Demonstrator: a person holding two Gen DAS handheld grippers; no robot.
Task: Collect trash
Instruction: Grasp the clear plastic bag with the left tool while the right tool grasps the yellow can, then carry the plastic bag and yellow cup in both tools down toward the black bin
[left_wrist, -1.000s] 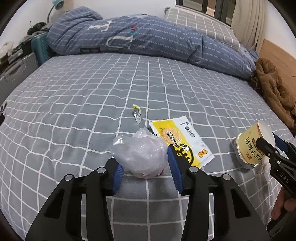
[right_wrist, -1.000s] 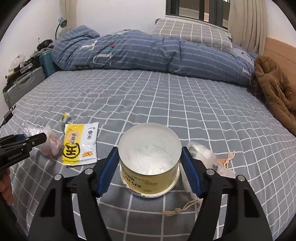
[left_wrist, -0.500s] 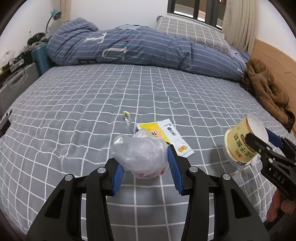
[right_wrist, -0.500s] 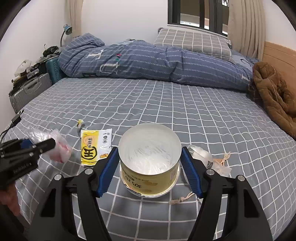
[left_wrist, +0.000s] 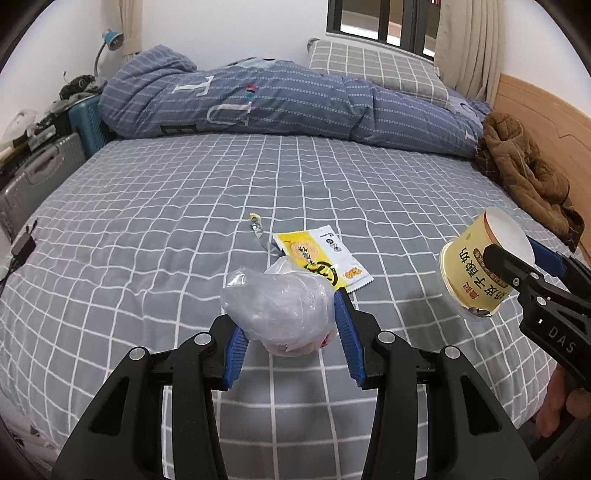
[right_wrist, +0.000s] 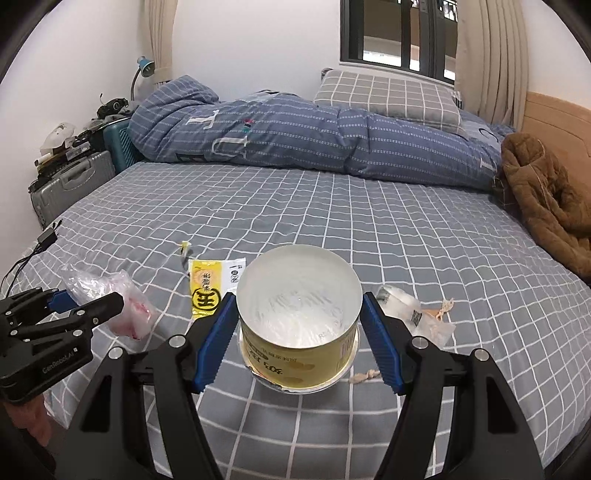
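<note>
My left gripper (left_wrist: 290, 325) is shut on a crumpled clear plastic bag (left_wrist: 280, 310) with something red inside, held above the grey checked bed (left_wrist: 184, 206). The same bag (right_wrist: 110, 299) and left gripper (right_wrist: 86, 308) show at the left of the right wrist view. My right gripper (right_wrist: 299, 325) is shut on a yellow paper cup (right_wrist: 299, 317), open end toward the camera, also lifted off the bed. That cup (left_wrist: 480, 266) hangs at the right of the left wrist view. A yellow snack wrapper (left_wrist: 321, 260) and a small torn strip (left_wrist: 258, 230) lie on the bed.
A clear wrapper with a string tag (right_wrist: 410, 310) lies right of the cup. A rolled blue duvet (left_wrist: 277, 99) and checked pillow (right_wrist: 388, 96) fill the far end. A brown coat (right_wrist: 546, 199) lies at the right edge. Suitcases (right_wrist: 70, 181) stand left of the bed.
Both grippers have risen and drawn back from the bed, carrying the bag and the cup. The wrapper and strip stay on the bed and look farther away.
</note>
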